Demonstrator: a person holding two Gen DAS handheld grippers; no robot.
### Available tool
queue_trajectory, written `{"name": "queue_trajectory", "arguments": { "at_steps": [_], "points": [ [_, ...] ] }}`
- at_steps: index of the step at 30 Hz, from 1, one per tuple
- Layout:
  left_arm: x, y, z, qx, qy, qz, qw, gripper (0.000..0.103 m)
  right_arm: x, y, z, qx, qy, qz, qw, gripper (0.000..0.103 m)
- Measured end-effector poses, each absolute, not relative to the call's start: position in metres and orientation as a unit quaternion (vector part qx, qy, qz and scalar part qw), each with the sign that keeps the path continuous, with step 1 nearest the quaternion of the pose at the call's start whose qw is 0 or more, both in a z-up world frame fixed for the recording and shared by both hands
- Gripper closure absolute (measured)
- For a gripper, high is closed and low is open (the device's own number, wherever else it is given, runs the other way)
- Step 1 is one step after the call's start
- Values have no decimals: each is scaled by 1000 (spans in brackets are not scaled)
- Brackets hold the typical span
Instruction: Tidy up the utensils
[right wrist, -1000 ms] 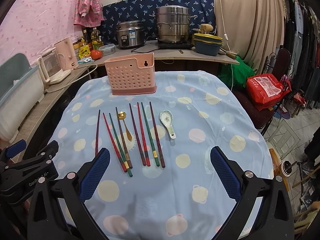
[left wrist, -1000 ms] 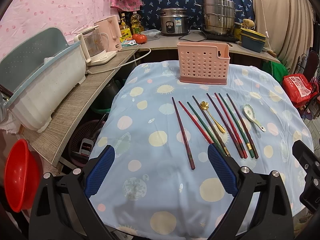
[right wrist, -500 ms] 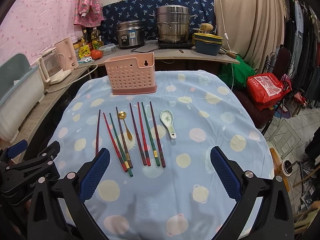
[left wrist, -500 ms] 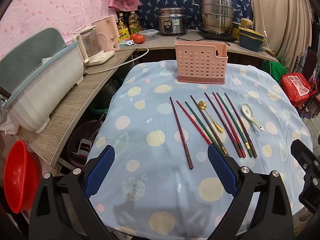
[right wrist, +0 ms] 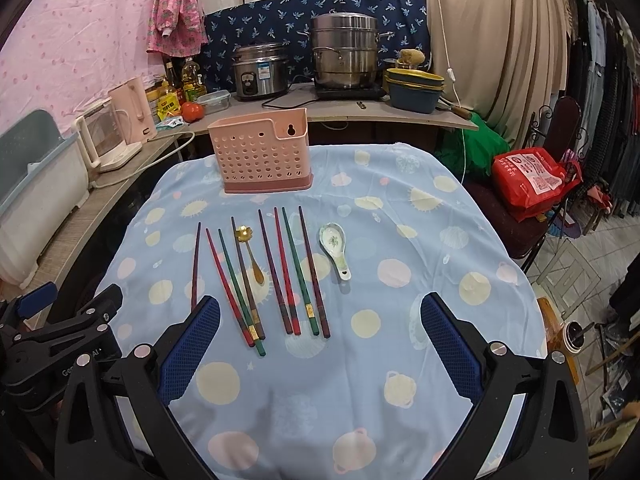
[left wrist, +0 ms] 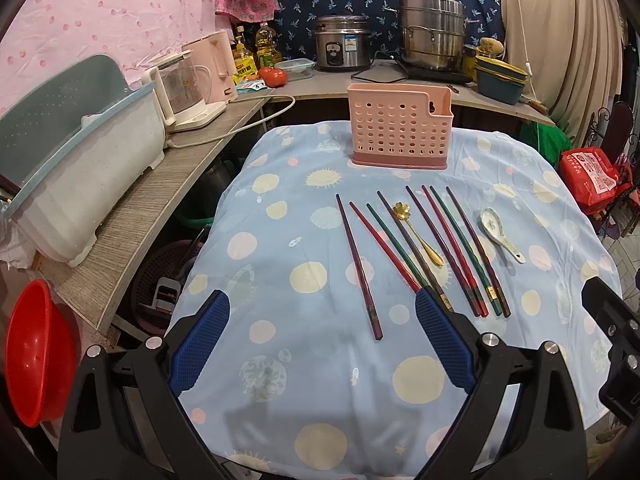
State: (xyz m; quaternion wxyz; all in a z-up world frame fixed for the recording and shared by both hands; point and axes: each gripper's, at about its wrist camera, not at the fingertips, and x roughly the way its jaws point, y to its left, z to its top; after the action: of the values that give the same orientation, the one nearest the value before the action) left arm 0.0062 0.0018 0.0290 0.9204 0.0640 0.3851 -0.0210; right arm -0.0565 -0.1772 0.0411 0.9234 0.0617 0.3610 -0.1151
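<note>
Both grippers hang over the near edge of the table with nothing in them: the left gripper (left wrist: 322, 340) has its blue-padded fingers (left wrist: 199, 344) spread wide, and the right gripper (right wrist: 318, 348) is spread just as wide, which reads as a ready stance before the first pick rather than any grasp in progress. The utensils lie ahead of the fingertips in a tidy fan on the spotted blue tablecloth (right wrist: 420, 240), probably laid out so each can be taken singly. Eight chopsticks (right wrist: 288, 272), dark purple, red and green with gilt bands near their thick ends, point away toward the pink perforated caddy (right wrist: 262, 158), which stands upright well beyond them at the far side of the cloth. One dark chopstick (left wrist: 359, 268) lies apart, between the left gripper's fingers in its own view. A gold flower-headed spoon (right wrist: 251, 252) rests among the sticks, and a white ceramic spoon (right wrist: 335, 250) with a green motif lies just beyond the rightmost stick, ahead of the right gripper's span.
</note>
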Motion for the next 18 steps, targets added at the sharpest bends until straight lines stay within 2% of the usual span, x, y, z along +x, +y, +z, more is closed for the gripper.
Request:
{"name": "queue_trajectory", "arguments": {
  "at_steps": [18],
  "points": [
    [6, -7, 28, 67, 384, -28, 921, 13, -56, -178, 41, 62, 361, -115, 923, 7]
  ]
}}
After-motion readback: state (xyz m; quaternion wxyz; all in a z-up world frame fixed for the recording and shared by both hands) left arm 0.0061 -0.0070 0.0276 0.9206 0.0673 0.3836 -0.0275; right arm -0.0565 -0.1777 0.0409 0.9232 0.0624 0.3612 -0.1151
